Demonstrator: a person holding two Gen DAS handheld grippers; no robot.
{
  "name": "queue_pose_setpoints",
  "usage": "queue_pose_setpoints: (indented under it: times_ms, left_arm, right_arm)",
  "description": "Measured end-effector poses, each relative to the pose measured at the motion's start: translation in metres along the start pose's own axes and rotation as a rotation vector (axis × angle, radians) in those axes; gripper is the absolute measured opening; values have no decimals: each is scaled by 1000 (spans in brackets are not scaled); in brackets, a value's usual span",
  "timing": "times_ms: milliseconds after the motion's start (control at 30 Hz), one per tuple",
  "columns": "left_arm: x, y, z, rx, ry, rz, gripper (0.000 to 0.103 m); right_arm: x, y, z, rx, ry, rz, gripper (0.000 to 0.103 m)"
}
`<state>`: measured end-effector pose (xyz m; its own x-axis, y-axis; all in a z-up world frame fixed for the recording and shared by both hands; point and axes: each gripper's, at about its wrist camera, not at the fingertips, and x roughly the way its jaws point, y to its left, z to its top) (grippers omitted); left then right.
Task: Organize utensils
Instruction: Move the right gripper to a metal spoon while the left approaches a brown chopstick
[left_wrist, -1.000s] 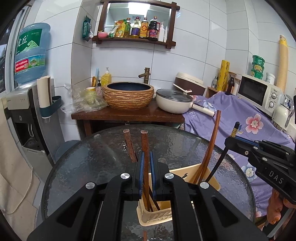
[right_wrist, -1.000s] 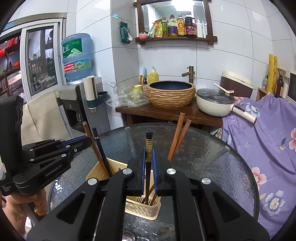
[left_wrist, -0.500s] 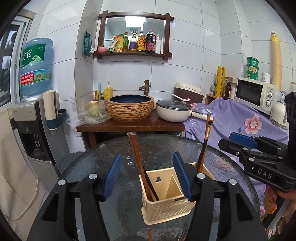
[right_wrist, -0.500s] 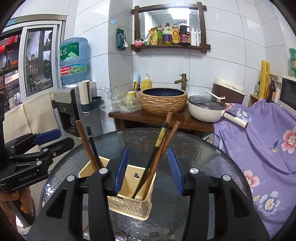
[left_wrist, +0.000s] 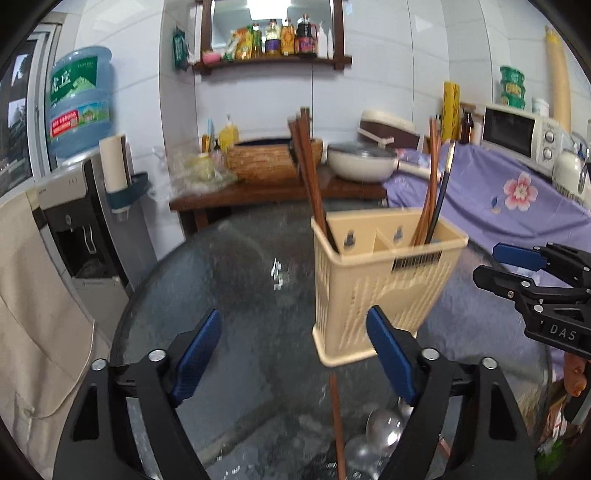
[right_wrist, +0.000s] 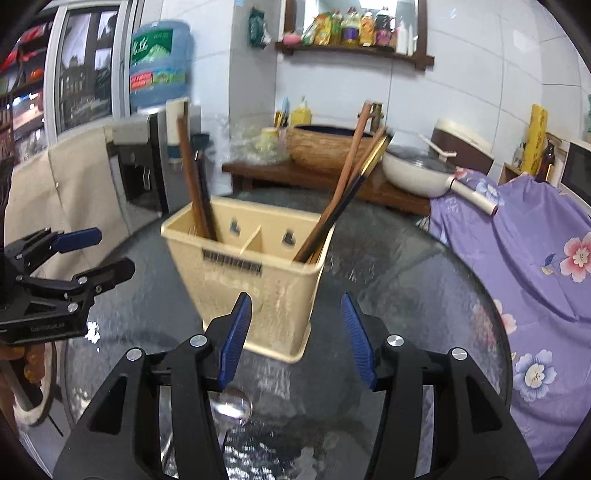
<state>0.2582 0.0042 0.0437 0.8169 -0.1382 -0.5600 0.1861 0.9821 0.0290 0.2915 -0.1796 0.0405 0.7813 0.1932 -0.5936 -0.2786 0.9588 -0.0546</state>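
Note:
A cream two-compartment utensil holder (left_wrist: 380, 280) (right_wrist: 255, 277) stands on the round glass table (left_wrist: 240, 288). Brown chopsticks (left_wrist: 308, 166) lean in its left compartment, and brown and black chopsticks (left_wrist: 434, 184) in its right one. My left gripper (left_wrist: 291, 354) is open and empty, low in front of the holder. My right gripper (right_wrist: 295, 332) is open and empty, right in front of the holder. One brown chopstick (left_wrist: 336, 417) and metal spoons (left_wrist: 380, 428) lie on the glass near me. A spoon (right_wrist: 231, 406) shows in the right wrist view.
A wooden side table (left_wrist: 280, 192) behind holds a woven basin and a white pan (left_wrist: 360, 162). A water dispenser (left_wrist: 85, 206) stands at left. A purple flowered cloth (left_wrist: 509, 192) covers the counter with a microwave at right.
Both grippers let go of chopsticks into the holder, opened wide, then pulled back and dropped lower. The holder now stands ahead of both.

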Motion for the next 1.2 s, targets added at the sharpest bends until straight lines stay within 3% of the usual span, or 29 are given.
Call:
queue_pose_setpoints:
  times_ms: [133,433,767,1200]
  left_arm:
    - [15,1,-28,0,94,-14,60]
    - [36,-2,-68,16,218,-42,49]
    - [49,-13,-81,41,286,-91,41]
    - [60,-21,-84,44,330,-127,39]
  right_arm:
    - [13,13,-32,-20,84,32,51]
    - [34,35,-81,-38,216,84,51]
    - [45,49,-93,-64,276,110,51]
    - [61,50,-94,-36,326,129,51]
